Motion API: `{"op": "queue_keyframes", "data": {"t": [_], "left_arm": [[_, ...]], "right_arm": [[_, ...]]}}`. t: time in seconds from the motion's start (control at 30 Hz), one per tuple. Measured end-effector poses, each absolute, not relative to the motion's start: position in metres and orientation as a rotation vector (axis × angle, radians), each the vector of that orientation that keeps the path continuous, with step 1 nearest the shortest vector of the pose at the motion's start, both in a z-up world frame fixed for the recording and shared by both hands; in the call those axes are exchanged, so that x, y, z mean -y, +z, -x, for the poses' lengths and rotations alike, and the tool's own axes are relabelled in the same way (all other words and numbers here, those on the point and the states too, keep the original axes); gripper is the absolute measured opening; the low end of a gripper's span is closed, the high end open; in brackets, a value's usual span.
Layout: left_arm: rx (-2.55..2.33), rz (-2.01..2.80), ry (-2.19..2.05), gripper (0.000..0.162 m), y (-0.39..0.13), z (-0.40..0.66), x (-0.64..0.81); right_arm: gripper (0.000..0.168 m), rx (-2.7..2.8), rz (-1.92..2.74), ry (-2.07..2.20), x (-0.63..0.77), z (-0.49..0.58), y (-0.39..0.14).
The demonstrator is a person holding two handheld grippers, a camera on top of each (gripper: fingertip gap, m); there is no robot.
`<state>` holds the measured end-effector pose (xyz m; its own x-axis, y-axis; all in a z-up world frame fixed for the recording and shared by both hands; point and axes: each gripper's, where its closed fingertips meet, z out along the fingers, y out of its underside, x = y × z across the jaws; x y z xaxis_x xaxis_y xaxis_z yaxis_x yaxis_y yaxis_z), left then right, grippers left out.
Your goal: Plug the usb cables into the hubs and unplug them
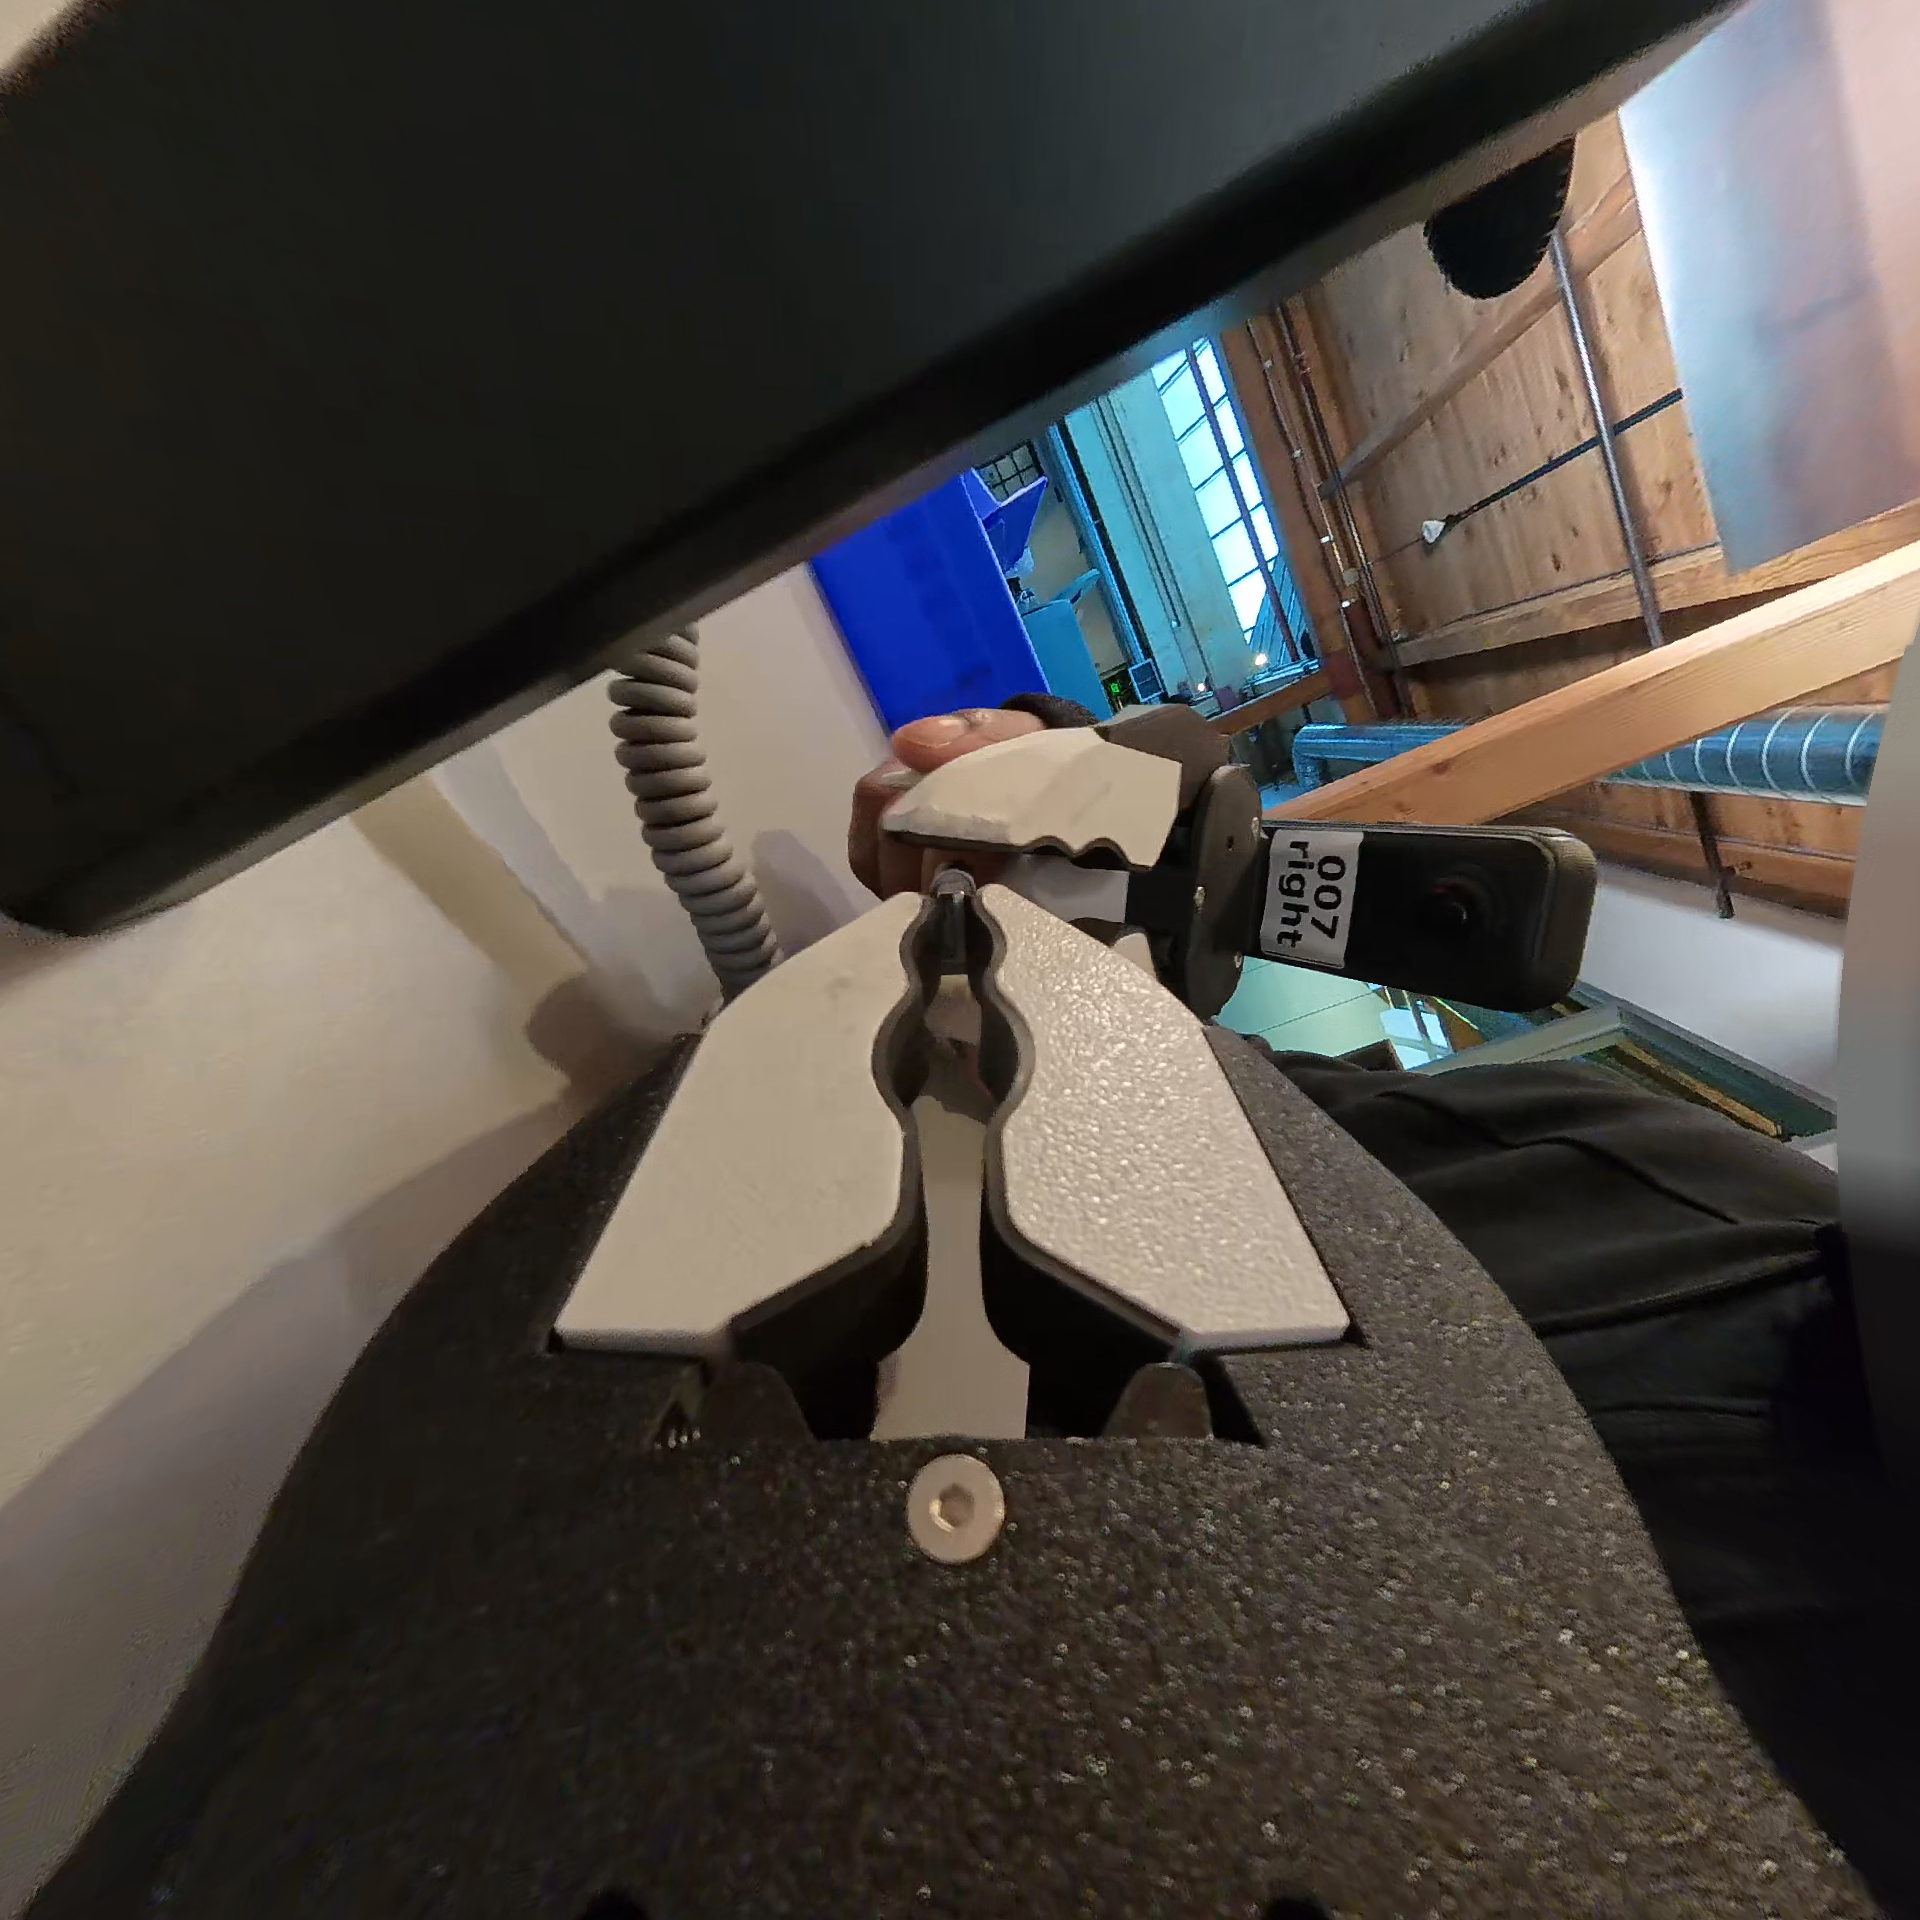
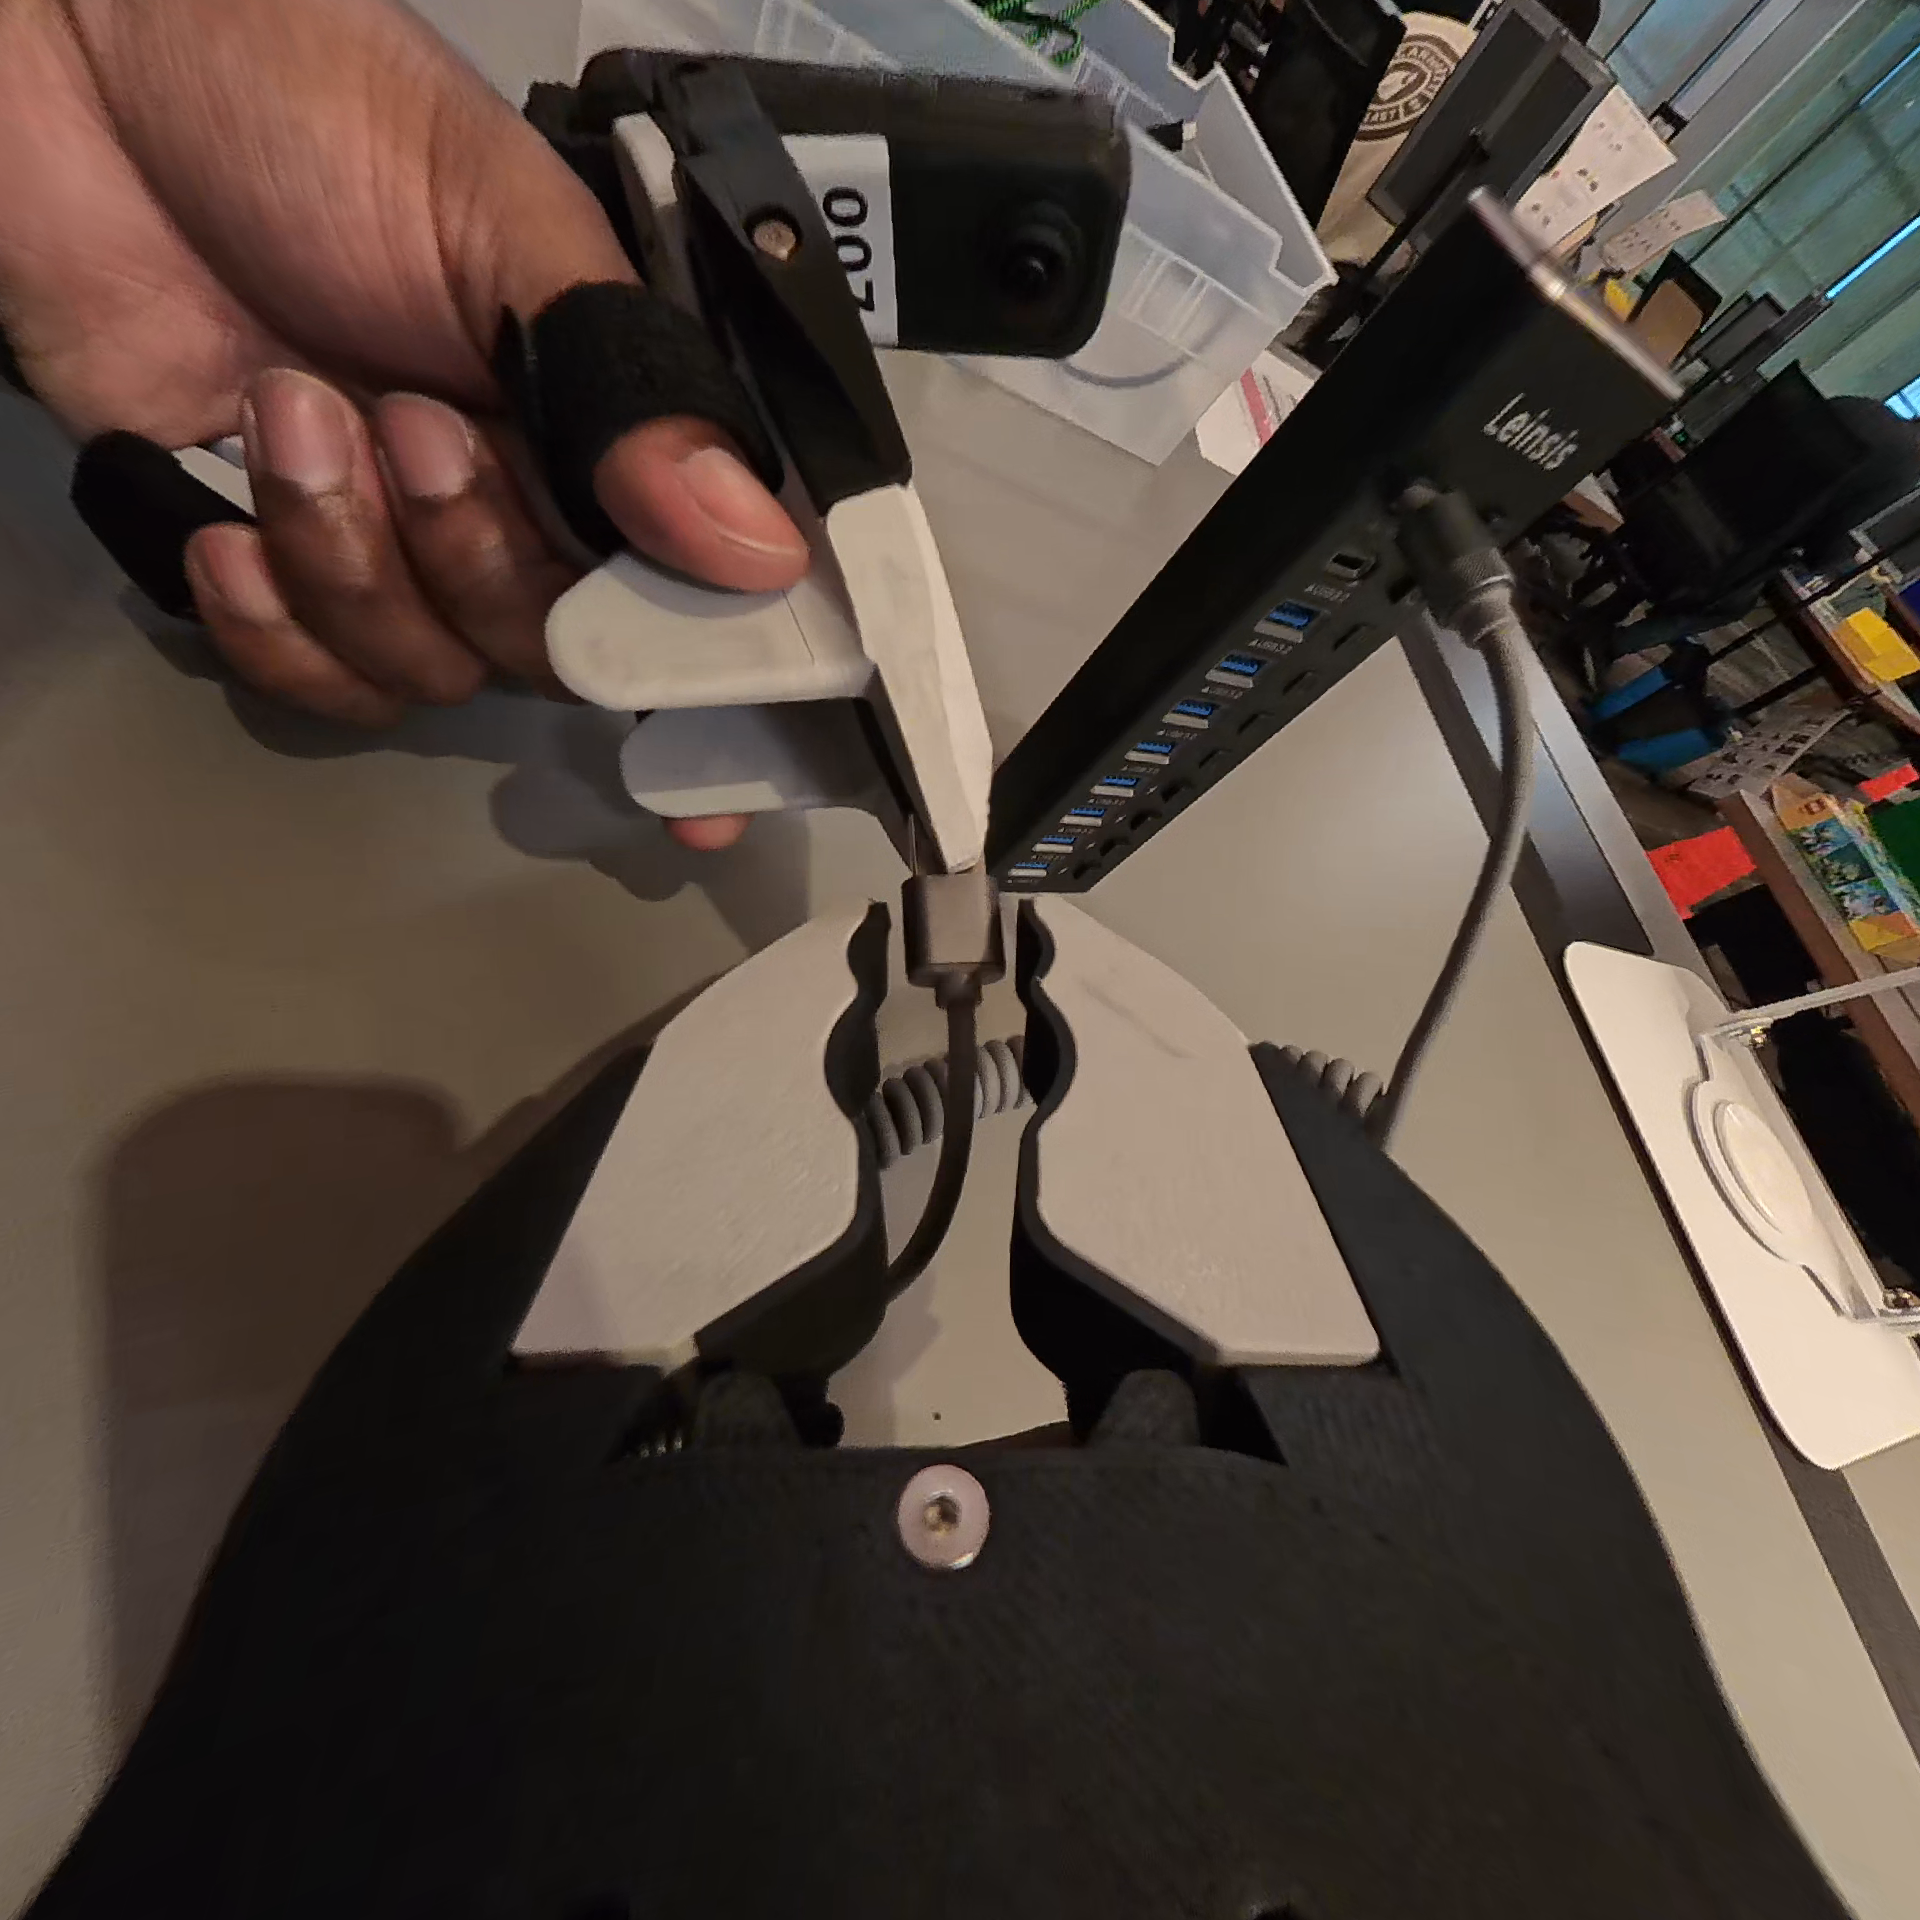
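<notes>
A grey USB plug (image 2: 951, 935) stands between the tips of my right gripper (image 2: 954, 920), its cable (image 2: 940, 1164) running back between the fingers. The jaws sit close around it with thin gaps on both sides. My left gripper (image 2: 940, 857), held by a hand (image 2: 312, 312), comes down from above and pinches the plug's far end. In the left wrist view my left gripper (image 1: 951, 914) is shut on a small dark piece (image 1: 951, 891), with the right gripper's finger (image 1: 1039, 790) just behind. The long black hub (image 2: 1299, 623) with blue ports ends beside the plug. It also fills the top of the left wrist view (image 1: 520, 364).
A grey cable (image 2: 1496, 790) is plugged into the hub's far end, and its coiled part (image 1: 686, 831) lies on the pale table (image 2: 312, 987). A white plate (image 2: 1714, 1195) sits at the table's right edge. A clear bin (image 2: 1195, 281) stands behind. My left and right fingertips are right by each other. Left tips and right tips are each some 40 cm from the white plate (image 2: 1714, 1195).
</notes>
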<state>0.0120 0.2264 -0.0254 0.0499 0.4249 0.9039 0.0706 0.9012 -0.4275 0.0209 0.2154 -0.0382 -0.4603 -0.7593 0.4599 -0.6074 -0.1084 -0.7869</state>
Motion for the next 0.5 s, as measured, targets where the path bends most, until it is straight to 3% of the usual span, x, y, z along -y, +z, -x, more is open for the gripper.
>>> {"op": "queue_keyframes", "data": {"t": [0.5], "left_arm": [[1.556, 0.437, 0.307, 0.004, -0.033, -0.01, -0.226]], "right_arm": [[0.016, -2.071, 1.608, -1.545, -0.215, -0.018, -0.049]]}}
